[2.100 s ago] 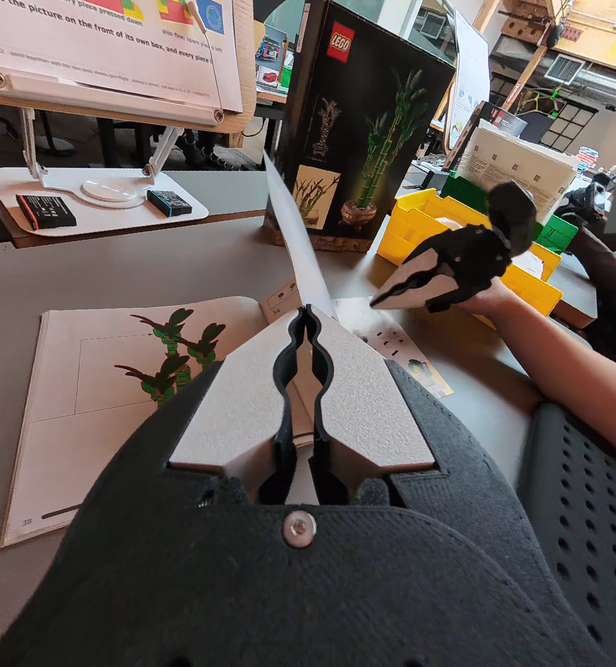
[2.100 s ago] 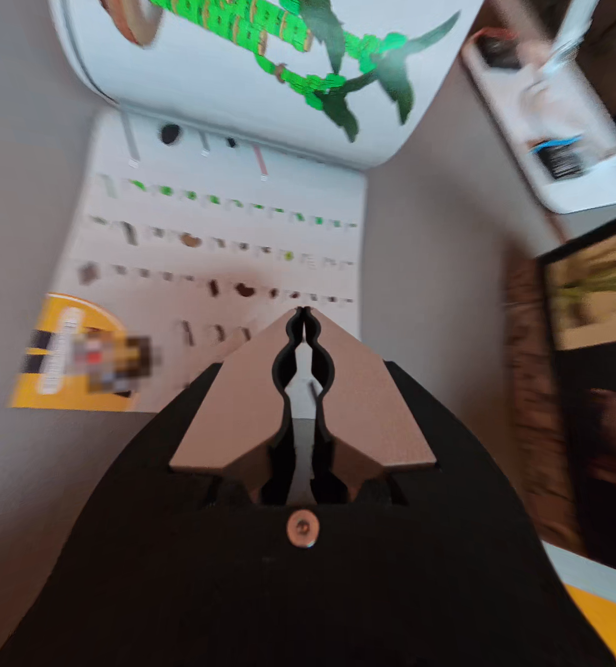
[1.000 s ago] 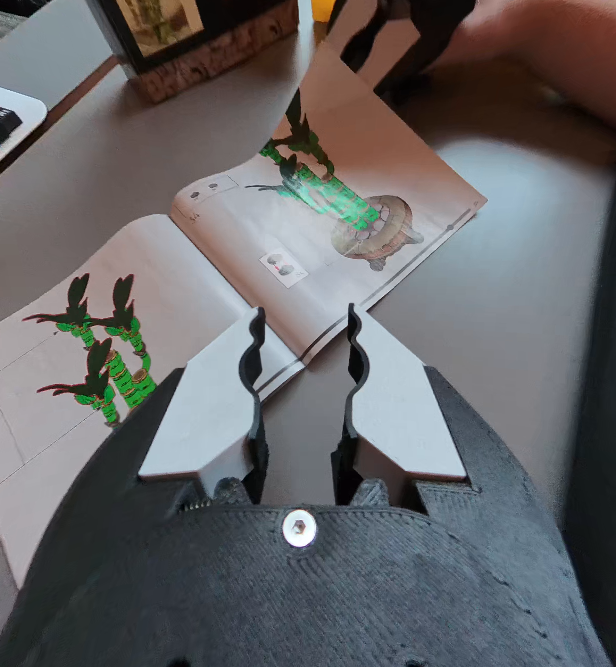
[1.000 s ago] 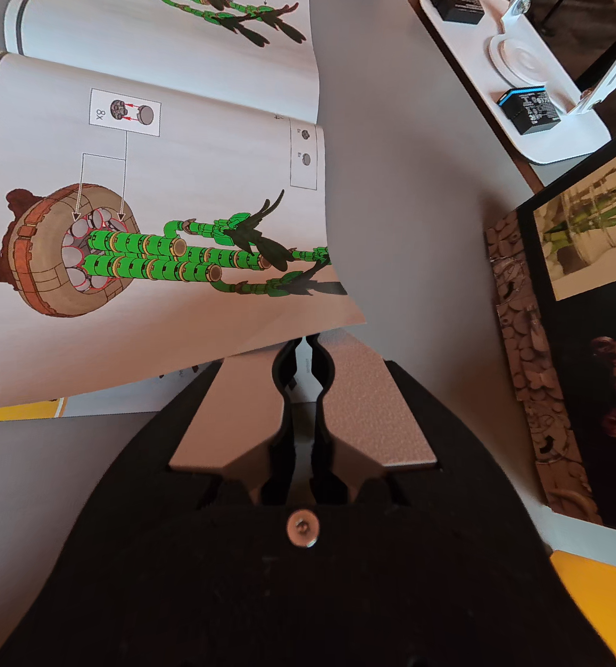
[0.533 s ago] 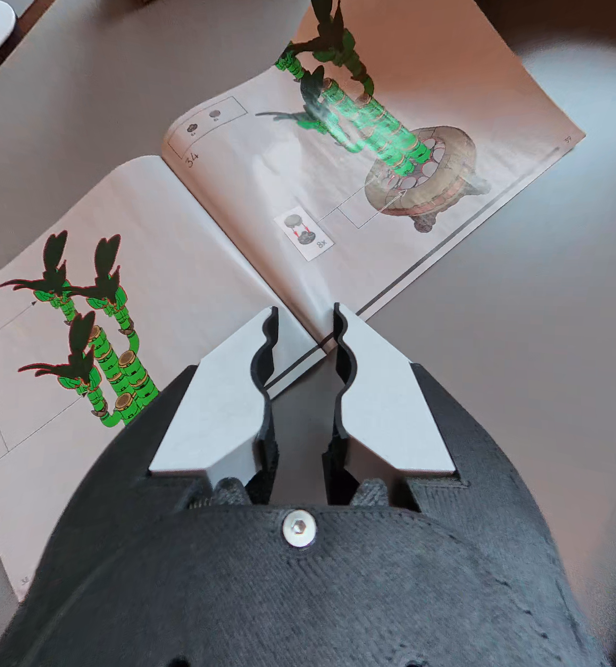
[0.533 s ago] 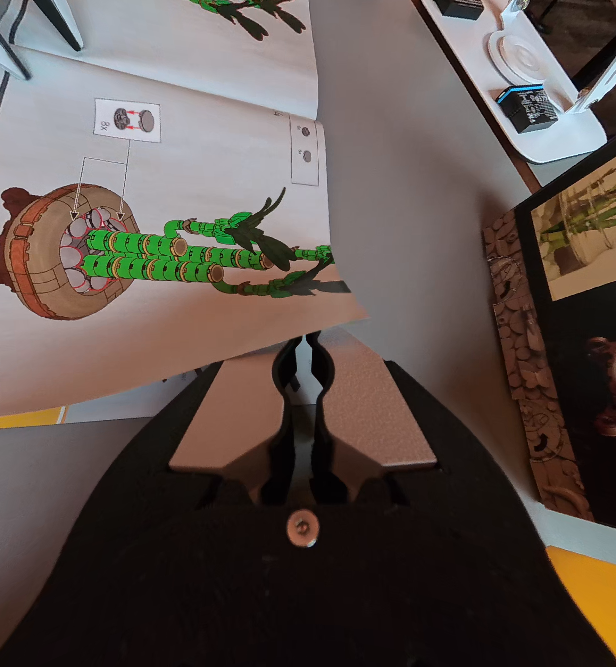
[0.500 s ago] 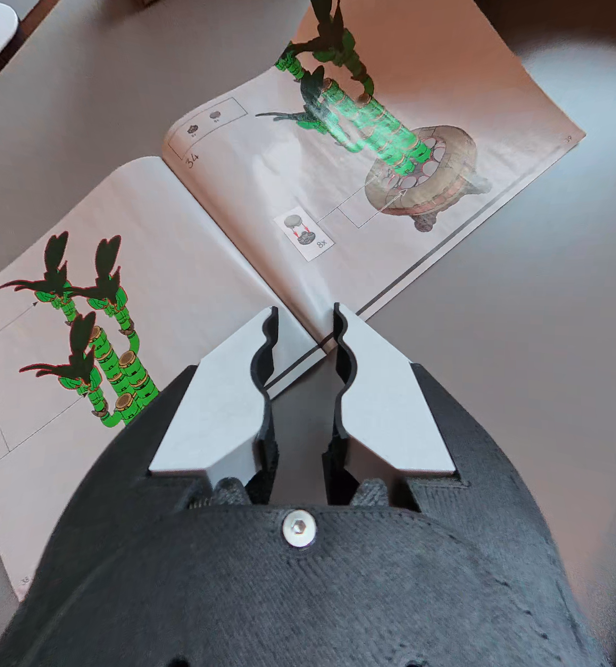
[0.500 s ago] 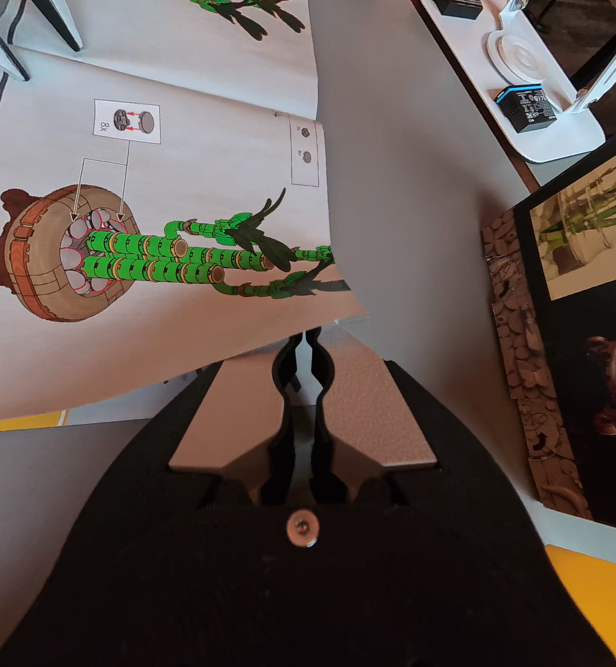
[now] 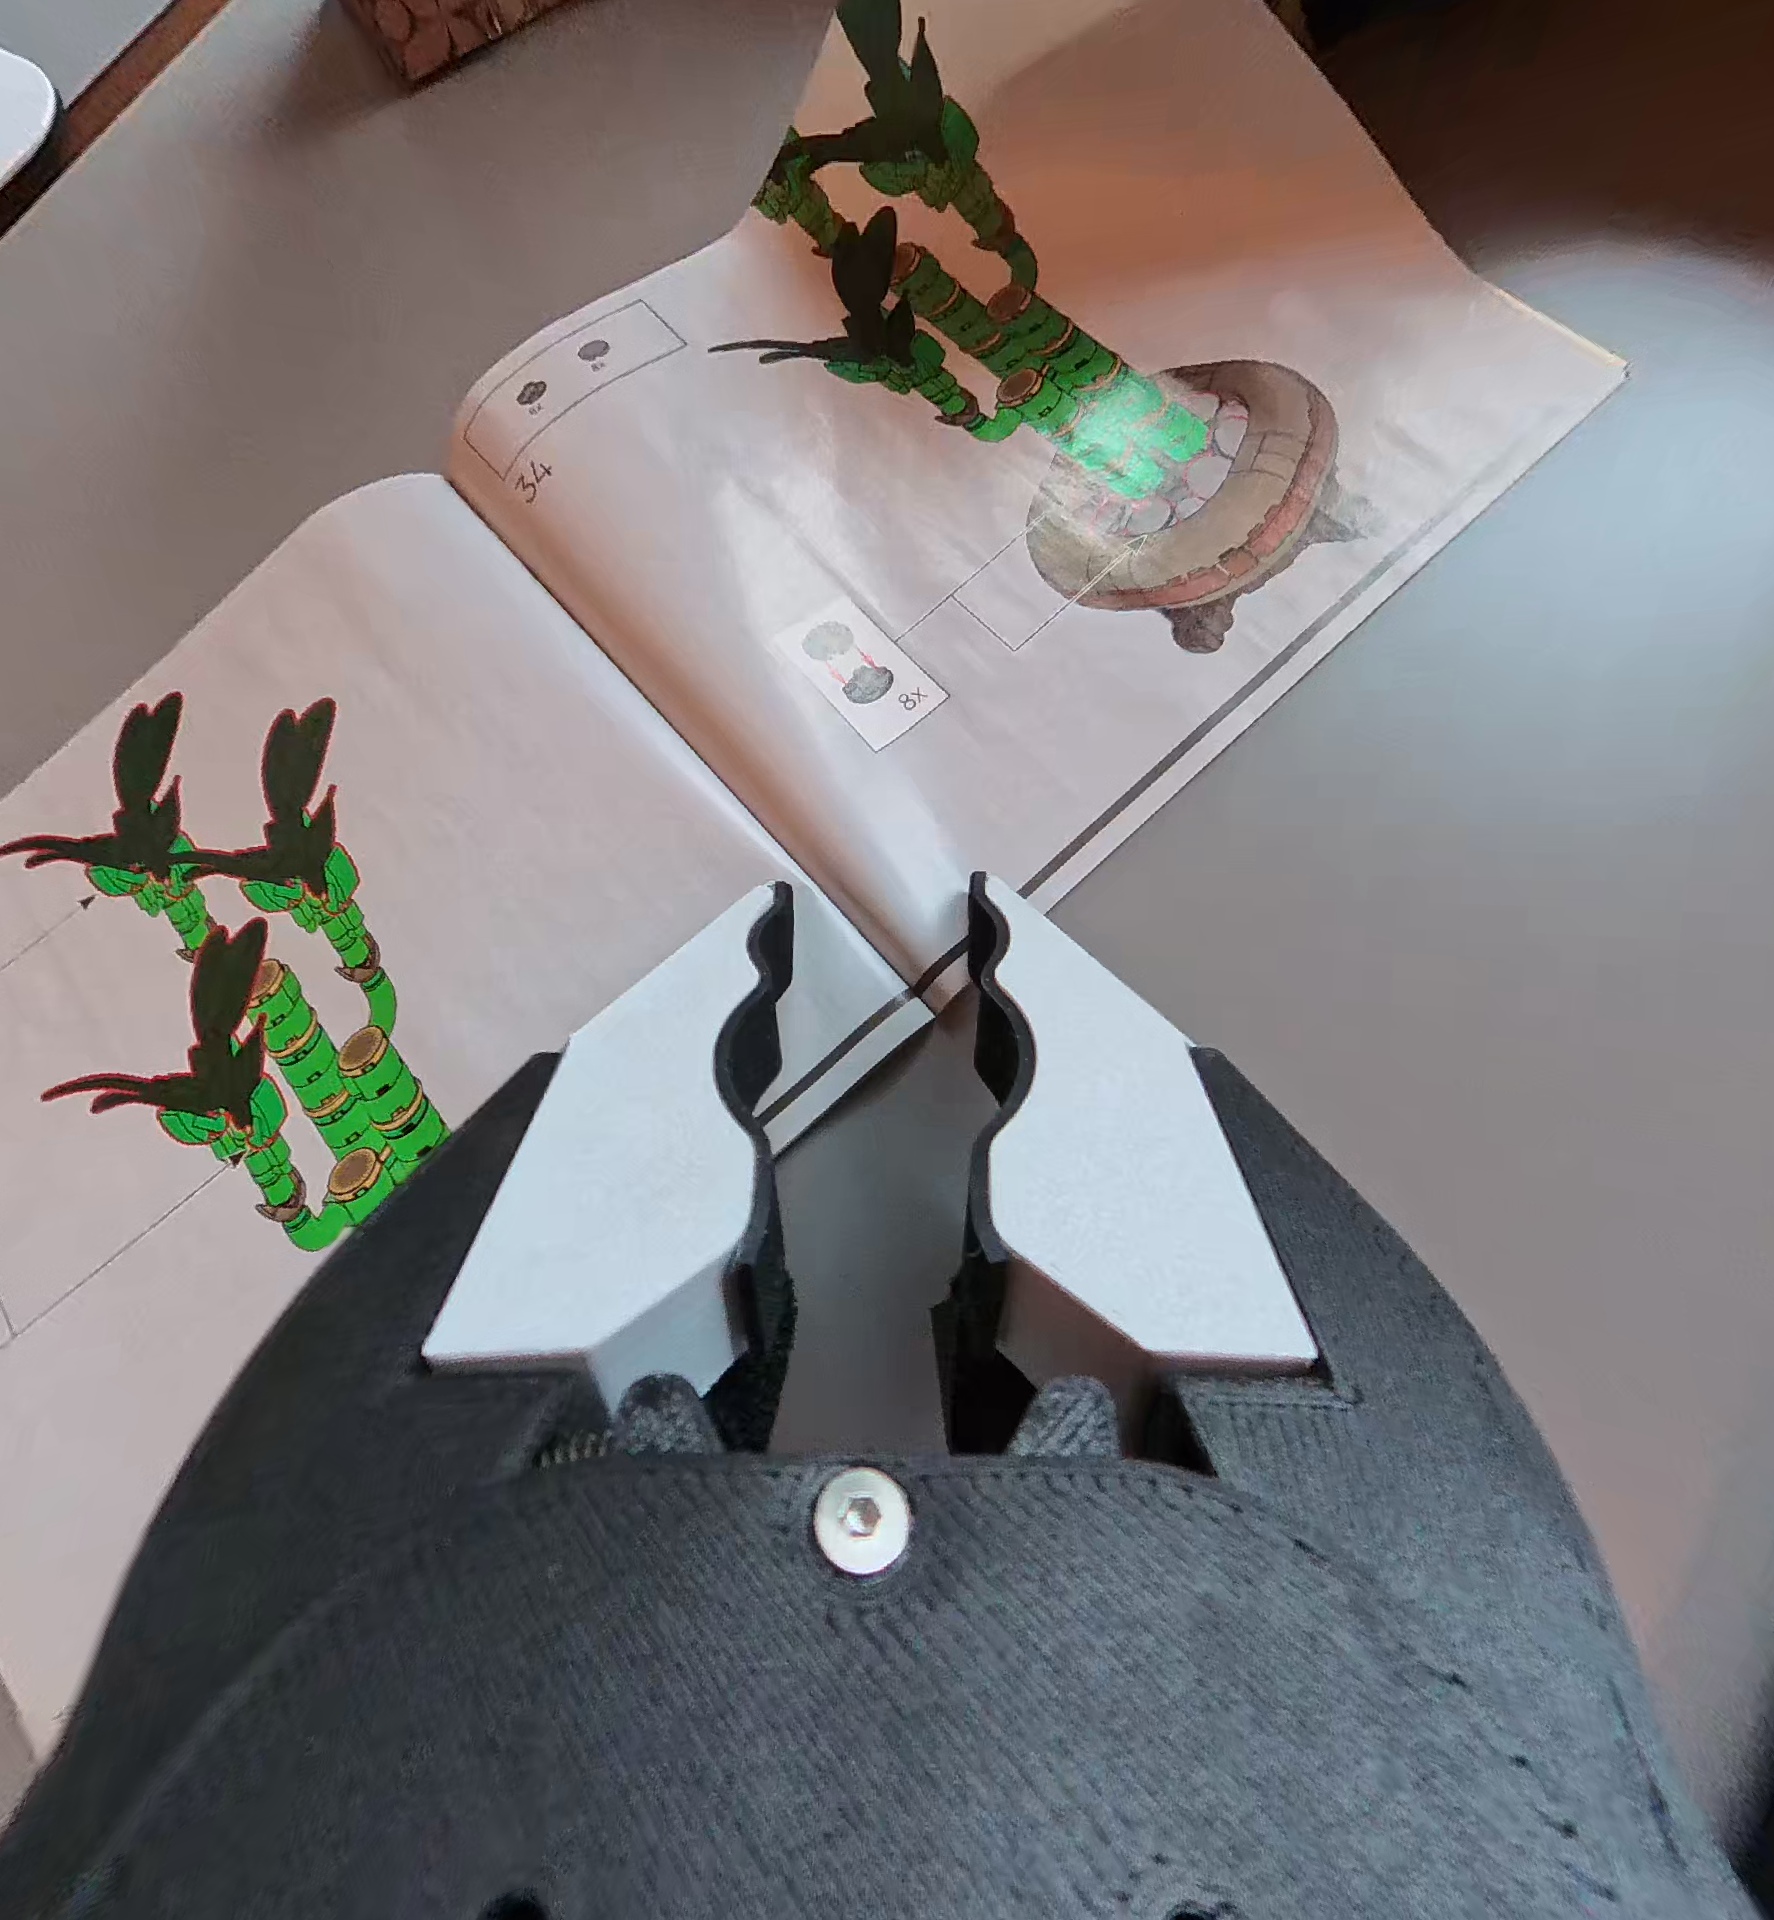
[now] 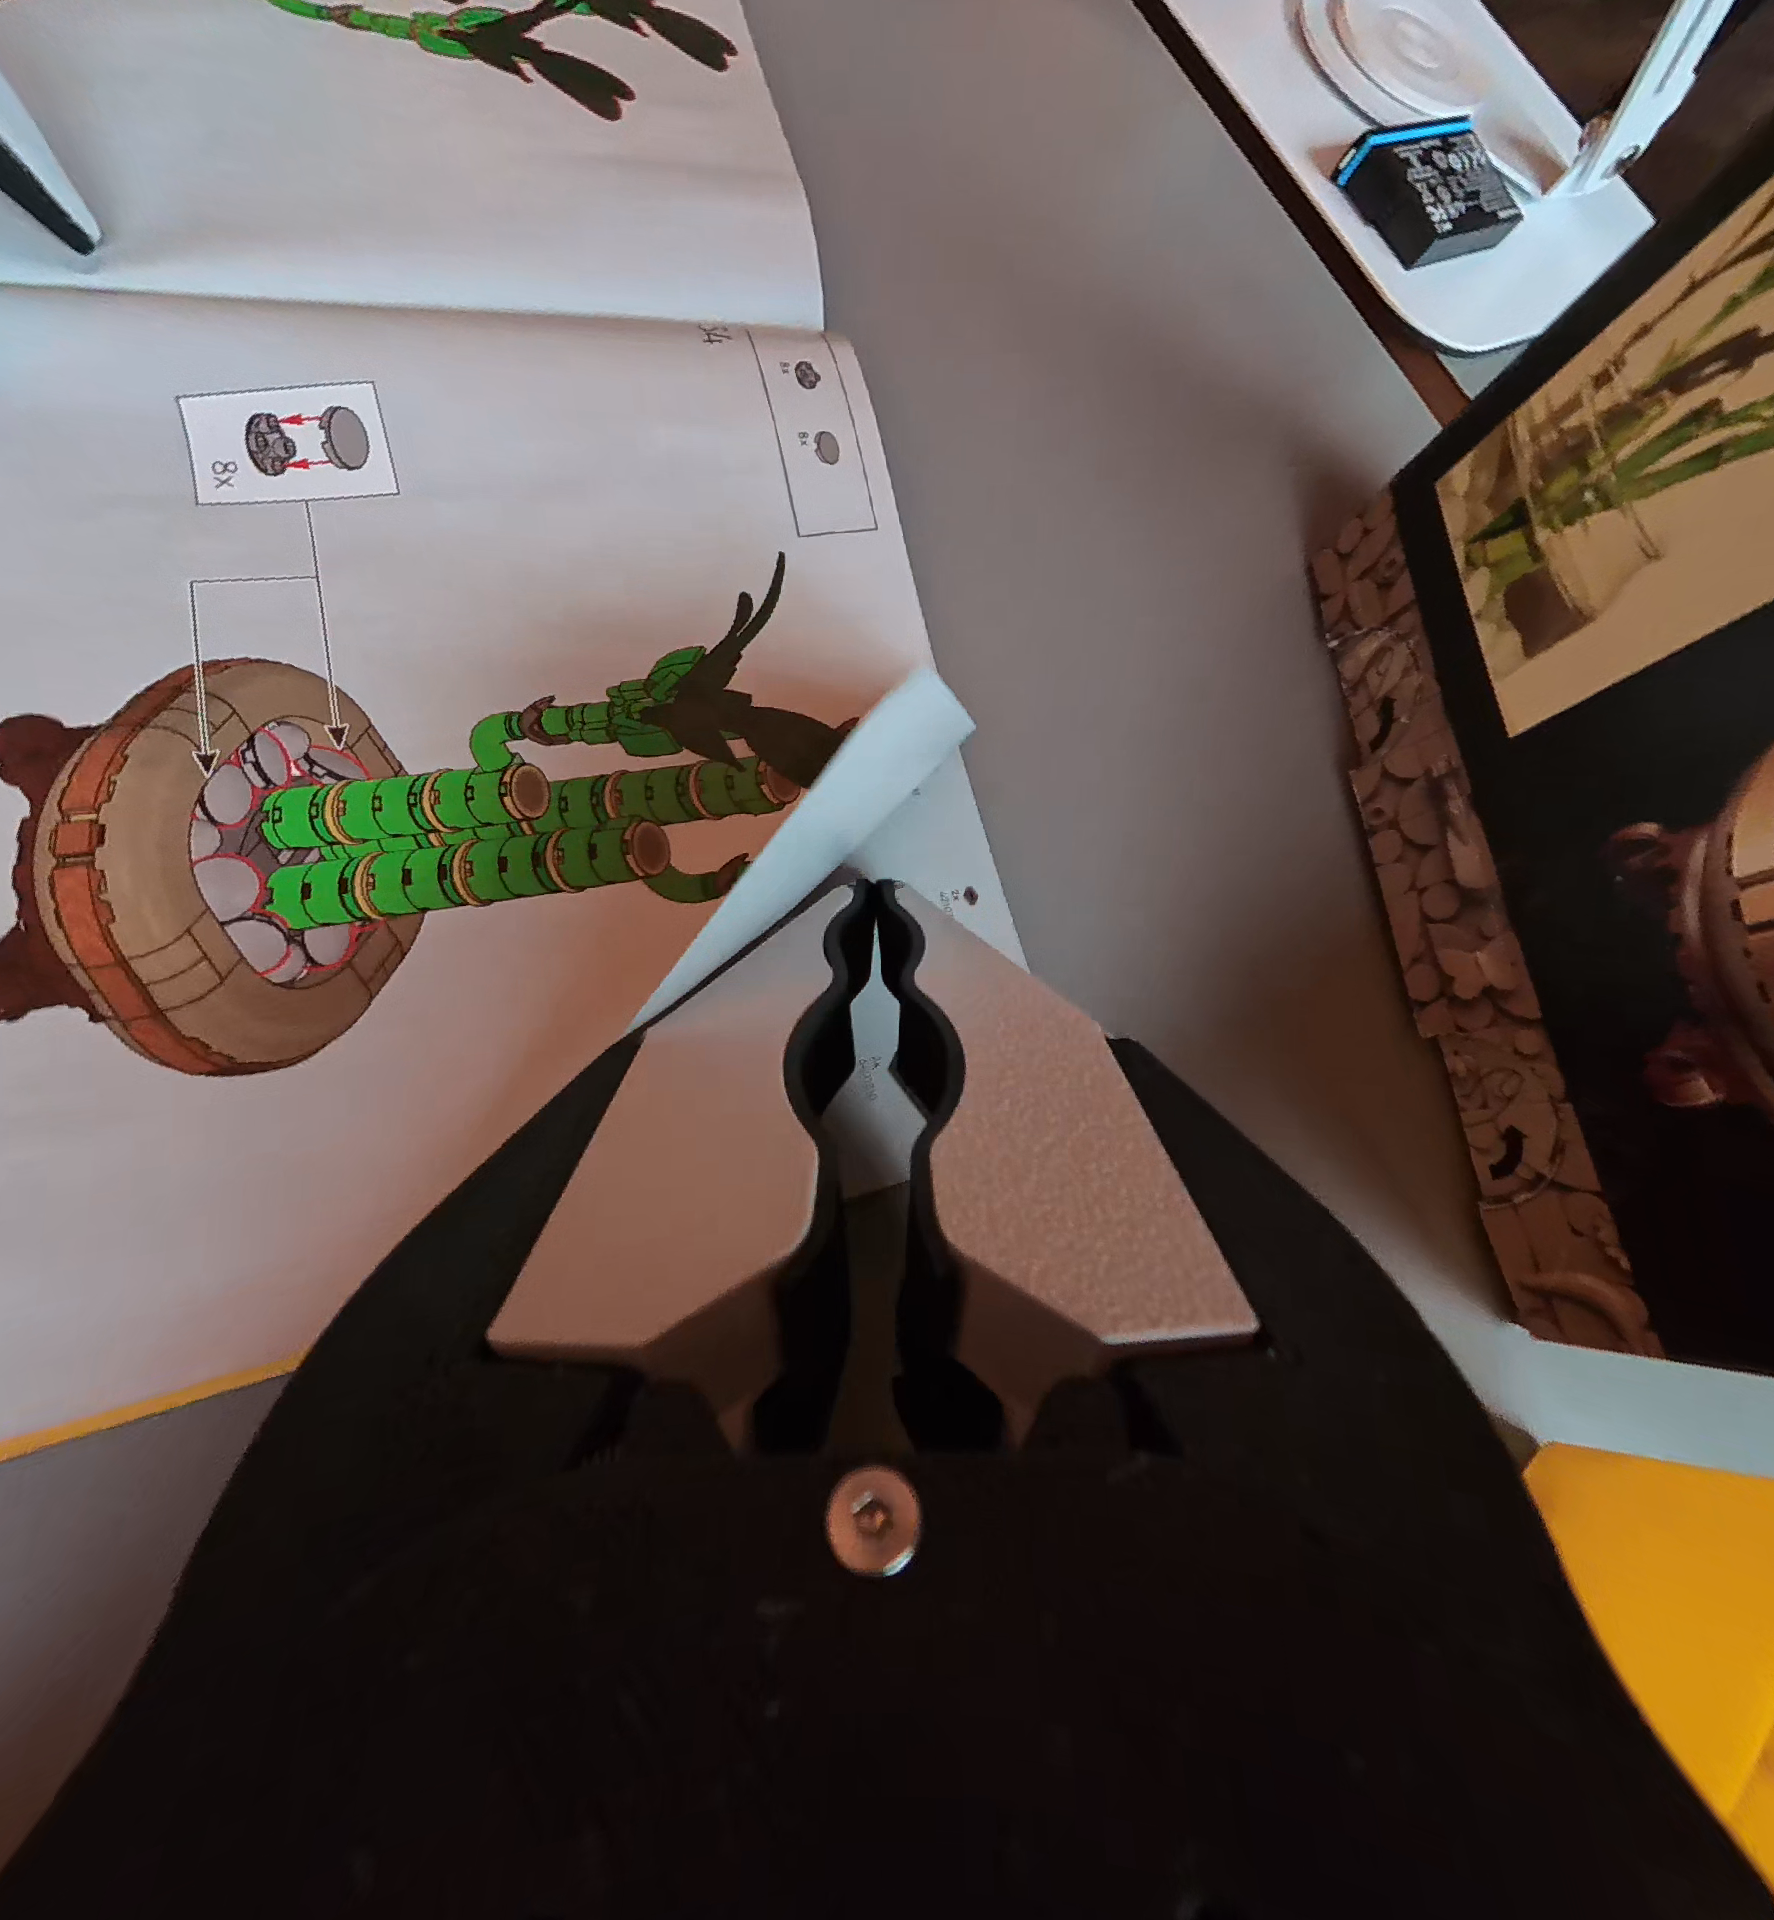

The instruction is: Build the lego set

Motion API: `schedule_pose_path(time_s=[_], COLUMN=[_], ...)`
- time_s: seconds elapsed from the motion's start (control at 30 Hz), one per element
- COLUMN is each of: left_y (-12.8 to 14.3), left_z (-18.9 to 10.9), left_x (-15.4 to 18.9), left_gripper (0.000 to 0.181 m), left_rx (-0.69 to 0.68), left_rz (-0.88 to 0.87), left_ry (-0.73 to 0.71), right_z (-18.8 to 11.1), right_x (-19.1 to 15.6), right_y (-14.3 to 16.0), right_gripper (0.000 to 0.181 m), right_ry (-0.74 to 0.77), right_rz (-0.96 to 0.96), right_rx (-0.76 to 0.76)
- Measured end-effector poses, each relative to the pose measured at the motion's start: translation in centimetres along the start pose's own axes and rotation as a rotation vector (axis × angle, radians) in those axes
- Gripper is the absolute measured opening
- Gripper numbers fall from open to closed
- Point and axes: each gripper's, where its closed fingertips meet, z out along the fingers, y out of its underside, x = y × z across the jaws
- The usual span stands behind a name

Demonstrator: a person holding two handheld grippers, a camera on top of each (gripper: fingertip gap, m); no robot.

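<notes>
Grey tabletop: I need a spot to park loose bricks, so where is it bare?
The grey tabletop is bare right of the open white instruction booklet, beside the open left gripper. A narrower strip runs between booklet and black set box. The white tray and yellow bin crowd the far corners.

Black battery on white tray, perhaps.
</notes>
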Motion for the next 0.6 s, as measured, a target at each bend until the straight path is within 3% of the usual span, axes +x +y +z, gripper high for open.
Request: schedule_pose_path(time_s=[0.33,0.6], left_y=[-0.5,-1.6], left_z=[0.2,-1.5], left_x=[0.3,-0.1], left_gripper=[0.028,0.028], left_rx=[0.019,0.102], left_rz=[-0.023,-0.014], left_ry=[0.011,0.004], right_z=[0.0,0.0], right_x=[0.2,0.5], right_y=[0.1,0.1], right_gripper=[0.0,0.0], right_ry=[0.005,0.02], right_rz=[0.021,0.025], right_rx=[0.001,0.001])
